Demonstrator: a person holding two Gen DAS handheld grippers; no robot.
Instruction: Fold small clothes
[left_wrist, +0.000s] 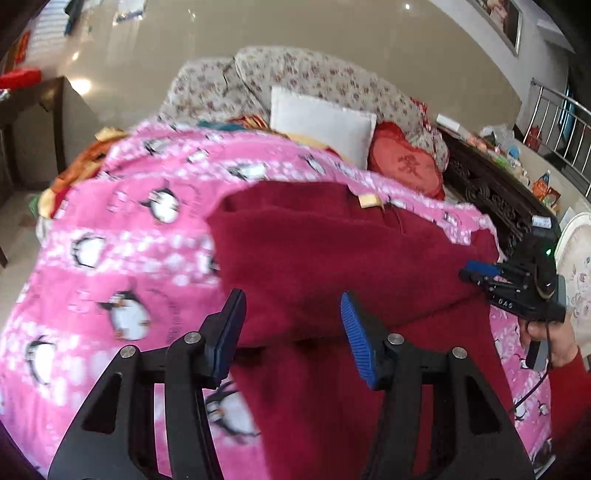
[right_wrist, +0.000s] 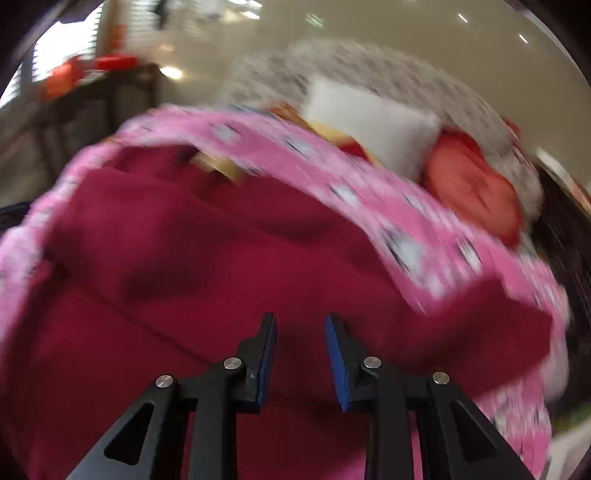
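Both the left tool (left_wrist: 291, 314) and right tool (right_wrist: 300, 334) hung released directly above the fuzzy dark-red fleece garment (left_wrist: 332, 251), which spread across the pink penguin-print blanket (left_wrist: 122, 236), the left nearer its folded edge.

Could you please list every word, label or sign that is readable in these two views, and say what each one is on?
"DAS": white letters on the black body of the right gripper, in the left wrist view.
A single Chinese character stitched on the red cushion: too soft to read with certainty.
The tan tag on the dark red garment: no legible text.
Right wrist view: too blurred, nothing readable.
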